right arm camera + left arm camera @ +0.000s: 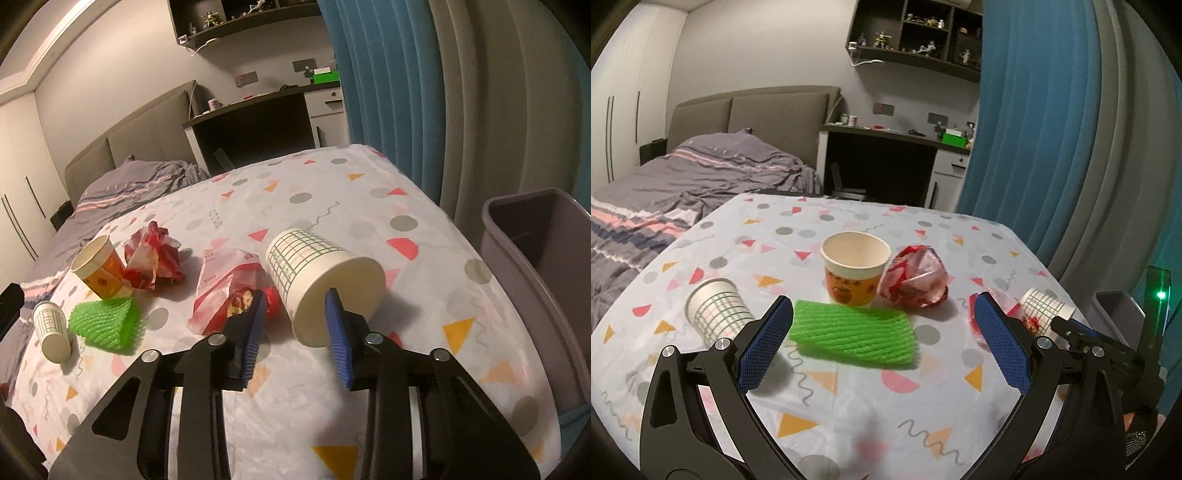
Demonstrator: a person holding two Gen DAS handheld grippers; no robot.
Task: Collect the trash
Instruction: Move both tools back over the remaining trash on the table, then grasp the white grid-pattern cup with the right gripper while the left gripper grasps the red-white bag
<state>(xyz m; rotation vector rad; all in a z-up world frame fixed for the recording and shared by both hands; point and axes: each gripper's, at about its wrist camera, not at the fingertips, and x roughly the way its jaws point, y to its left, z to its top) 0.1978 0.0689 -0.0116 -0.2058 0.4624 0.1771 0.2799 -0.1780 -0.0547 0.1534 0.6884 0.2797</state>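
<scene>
My left gripper (884,314) is open above the table, its jaws either side of a green foam net (853,332). Behind the net stand an orange paper cup (854,271) and a crumpled red wrapper (914,280). A grid-print cup (716,312) lies on its side at the left. My right gripper (295,299) holds a second grid-print cup (321,286), one finger inside its mouth and one outside against its wall. A red and white wrapper (229,291) lies just left of it. The grey trash bin (546,280) stands at the table's right edge.
The table (332,192) has a patterned white cloth. A bed (683,184) lies to the left, a desk (886,155) behind, and blue and grey curtains (1052,129) to the right. The right gripper also shows in the left wrist view (1071,328).
</scene>
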